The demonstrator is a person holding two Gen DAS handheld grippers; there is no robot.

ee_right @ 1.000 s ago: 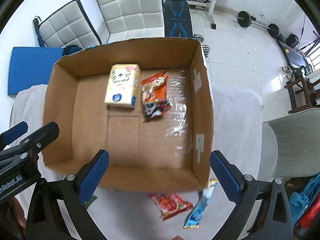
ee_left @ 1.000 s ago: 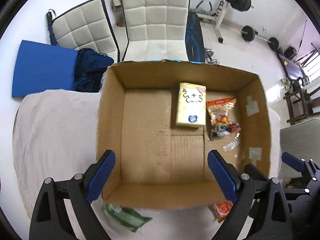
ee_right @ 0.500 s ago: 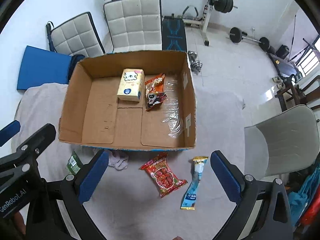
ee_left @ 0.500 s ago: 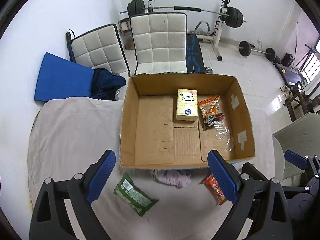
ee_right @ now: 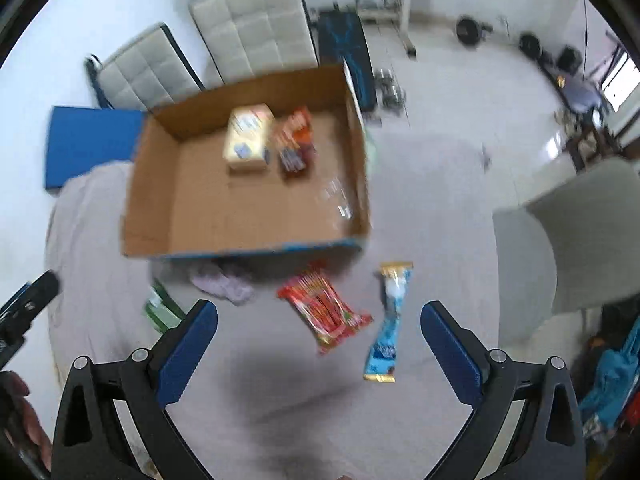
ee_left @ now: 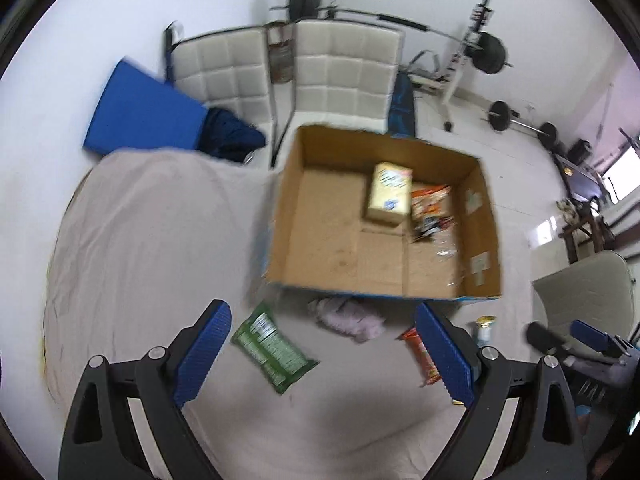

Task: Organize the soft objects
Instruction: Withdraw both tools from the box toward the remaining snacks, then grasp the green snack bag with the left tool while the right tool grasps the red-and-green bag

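Note:
An open cardboard box (ee_left: 280,216) (ee_right: 152,184) stands on the cloth-covered table and holds a yellow tissue pack (ee_left: 390,194) (ee_right: 248,138) and a snack bag (ee_left: 430,210) (ee_right: 294,140). In front of it lie a green packet (ee_left: 270,348) (ee_right: 160,308), a pale crumpled cloth (ee_left: 348,318) (ee_right: 222,284), a red snack packet (ee_right: 324,312) (ee_left: 420,356) and a blue bar wrapper (ee_right: 390,324). My left gripper (ee_left: 326,354) is open and empty above the green packet and cloth. My right gripper (ee_right: 320,350) is open and empty above the red packet.
Two white padded chairs (ee_left: 336,76) and a blue mat (ee_left: 140,116) stand behind the table. A grey chair (ee_right: 576,232) is at the right. Gym weights (ee_left: 488,52) lie on the floor beyond. The table's left half is bare cloth (ee_left: 152,248).
Both grippers have pulled back and up from the box. The loose packets and the cloth in front of it have come into view. Both stay open.

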